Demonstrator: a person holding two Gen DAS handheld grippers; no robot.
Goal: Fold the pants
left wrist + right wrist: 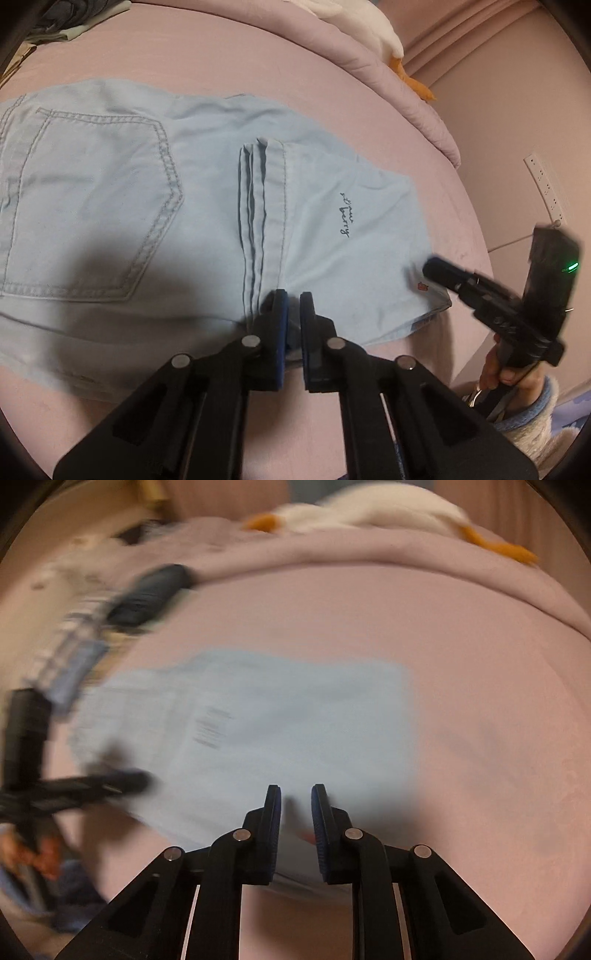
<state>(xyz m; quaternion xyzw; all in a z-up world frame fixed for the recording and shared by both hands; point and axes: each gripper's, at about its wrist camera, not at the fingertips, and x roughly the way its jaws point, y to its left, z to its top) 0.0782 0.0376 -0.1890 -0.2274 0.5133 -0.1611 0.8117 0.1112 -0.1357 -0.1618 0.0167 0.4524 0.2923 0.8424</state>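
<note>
1. The pants (147, 206) lie flat on the pink bed sheet (258, 66). The leg ends are already brought up over the upper half: the stacked hems (258, 206) sit just beside the back pocket (96, 199). I judge one lengthwise and one crosswise fold done, with perhaps a last fold and smoothing left.
2. My left gripper (290, 306) sits at the near end of the hems, jaws a narrow gap apart; whether cloth is pinched between them I cannot tell.
3. My right gripper (295, 805) hovers at the pants' near edge, slightly parted and holding nothing, in a blurred view.
4. Beyond the pants a rolled pink duvet (388, 74) carries a white plush toy (369, 26). To the right of it, a pink wall holds a socket strip (546, 188).
</note>
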